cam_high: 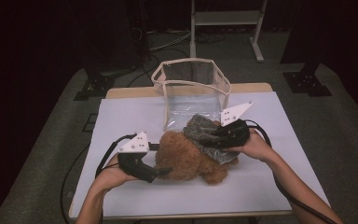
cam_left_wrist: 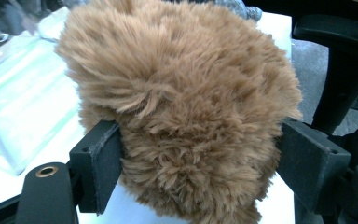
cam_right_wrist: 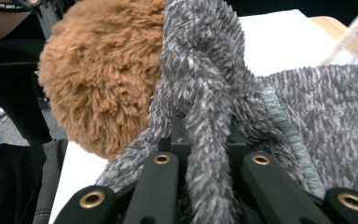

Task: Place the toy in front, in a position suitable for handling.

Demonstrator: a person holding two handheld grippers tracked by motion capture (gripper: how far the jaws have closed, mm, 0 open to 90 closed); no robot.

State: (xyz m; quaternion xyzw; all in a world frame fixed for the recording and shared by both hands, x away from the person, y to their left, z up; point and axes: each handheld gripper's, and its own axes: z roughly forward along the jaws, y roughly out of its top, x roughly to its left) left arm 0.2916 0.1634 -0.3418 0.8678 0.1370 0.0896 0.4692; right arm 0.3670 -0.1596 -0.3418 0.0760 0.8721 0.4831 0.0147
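Just behind, clear bag [cam_high: 191,84].

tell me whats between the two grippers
The brown plush toy with its grey garment lies between the left gripper and right gripper, per the high view.

Both forearms in, 2 tongs clamped

The left tongs [cam_high: 161,171] sit low at the person's left, held in the left hand [cam_high: 114,172], jaws spread wide and pressing on brown fur from both sides. The right tongs [cam_high: 212,135], held in the right hand [cam_high: 254,147], point leftward with jaws nearly together, pinching a fold of grey knit.
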